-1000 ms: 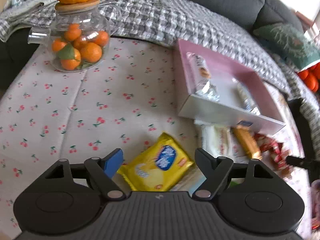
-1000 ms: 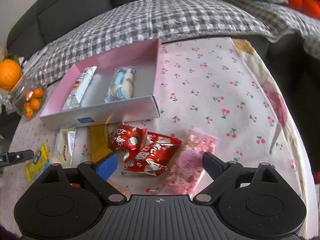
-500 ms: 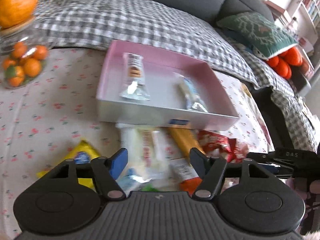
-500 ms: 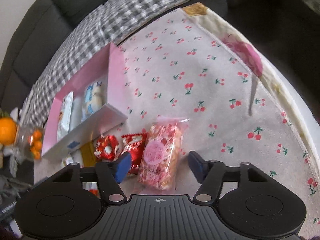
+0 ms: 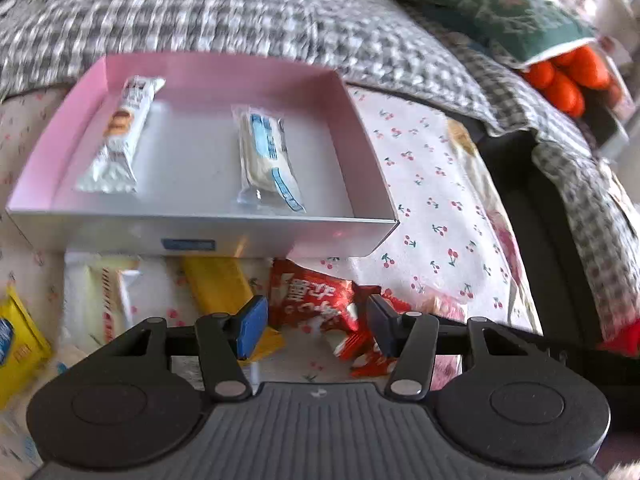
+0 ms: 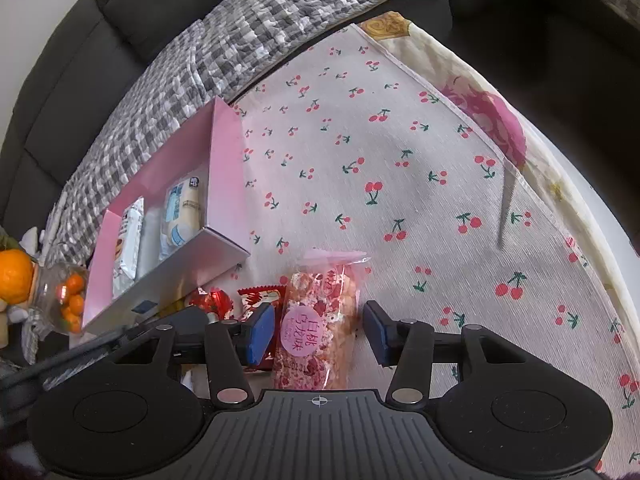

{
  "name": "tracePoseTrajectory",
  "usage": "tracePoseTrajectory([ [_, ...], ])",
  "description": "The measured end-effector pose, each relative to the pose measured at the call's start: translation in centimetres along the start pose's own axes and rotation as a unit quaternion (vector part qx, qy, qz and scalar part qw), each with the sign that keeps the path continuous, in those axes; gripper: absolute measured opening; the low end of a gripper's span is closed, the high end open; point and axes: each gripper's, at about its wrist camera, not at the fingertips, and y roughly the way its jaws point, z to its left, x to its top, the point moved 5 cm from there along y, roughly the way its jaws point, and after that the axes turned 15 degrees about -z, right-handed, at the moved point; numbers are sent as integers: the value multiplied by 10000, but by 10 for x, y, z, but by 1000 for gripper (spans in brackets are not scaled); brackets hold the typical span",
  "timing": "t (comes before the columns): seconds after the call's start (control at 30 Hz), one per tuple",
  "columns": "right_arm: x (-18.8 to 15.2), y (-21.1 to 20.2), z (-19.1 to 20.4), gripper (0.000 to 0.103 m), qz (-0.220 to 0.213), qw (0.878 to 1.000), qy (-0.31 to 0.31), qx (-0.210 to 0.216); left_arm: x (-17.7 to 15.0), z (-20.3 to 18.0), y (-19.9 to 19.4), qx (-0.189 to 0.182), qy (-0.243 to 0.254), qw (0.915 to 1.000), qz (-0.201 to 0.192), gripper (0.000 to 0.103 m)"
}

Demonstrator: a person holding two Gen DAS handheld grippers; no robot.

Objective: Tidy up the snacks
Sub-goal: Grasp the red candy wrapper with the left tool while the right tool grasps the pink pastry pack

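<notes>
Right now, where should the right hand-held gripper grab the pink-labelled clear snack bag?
Across its narrow middle, at the round pink label, coming from above. The pink-labelled clear snack bag lies flat and lengthwise between the closing jaws of the right hand-held gripper, long edges facing the pads.

Bright, soft daylight, overexposed toward 1 o'clock. Heavily smeared by motion blur across the grey-and-white checked blanket (image 5: pixel 224 12) in the left view; sharper on the right. Strongly bowed, dark-cornered at fisheye edges.
</notes>
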Motion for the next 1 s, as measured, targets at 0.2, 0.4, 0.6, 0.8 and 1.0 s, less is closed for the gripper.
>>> tracePoseTrajectory([
  [0.2,0,1,1,48,21,10000,30,-19,2,6,9,384,-630,9972,-113,49],
  [0.4,-2,2,6,52,83,10000,-30,31,-1,7,16,572,-1148,9917,-75,46],
  [0.6,-6,3,14,50,35,9983,-586,-47,-3,5,12,489,-981,9939,-94,41],
  [0.8,-9,2,17,37,101,9957,-913,-85,-6,10,8,318,-947,9950,-82,38],
  [1.0,-6,-1,16,36,144,9975,-688,34,-7,14,-3,191,-917,9956,-59,37],
])
